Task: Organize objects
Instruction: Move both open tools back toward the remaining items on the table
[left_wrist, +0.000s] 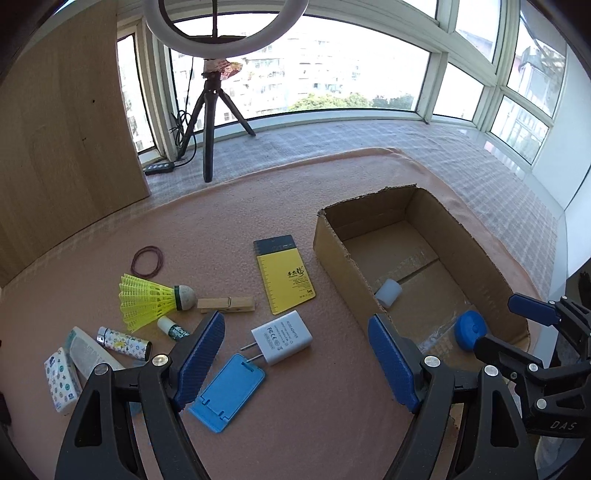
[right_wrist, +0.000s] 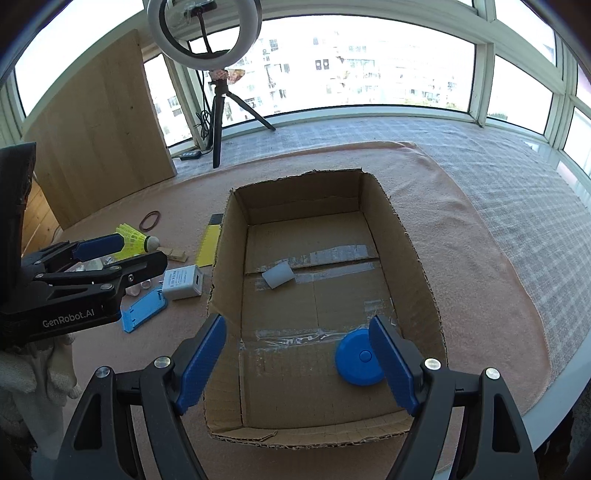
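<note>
Charger (left_wrist: 281, 336) lies on the cloth just left of the box (left_wrist: 334, 254), beside the blue stand (left_wrist: 227, 393). Left gripper (left_wrist: 295, 356) hangs spread and empty over it; straddle its short sides, avoid the prongs. Right gripper (right_wrist: 297, 363), also spread, waits above the box.

A pink blanket (left_wrist: 258, 206) carries a cardboard box (left_wrist: 332, 258) and scattered small items.

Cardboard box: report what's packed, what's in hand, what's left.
Done: the cardboard box holds a blue round case and a white cylinder. In hand: nothing; left gripper and right gripper are open. Left outside: shuttlecock, clothespin, charger, yellow notepad, others.
</note>
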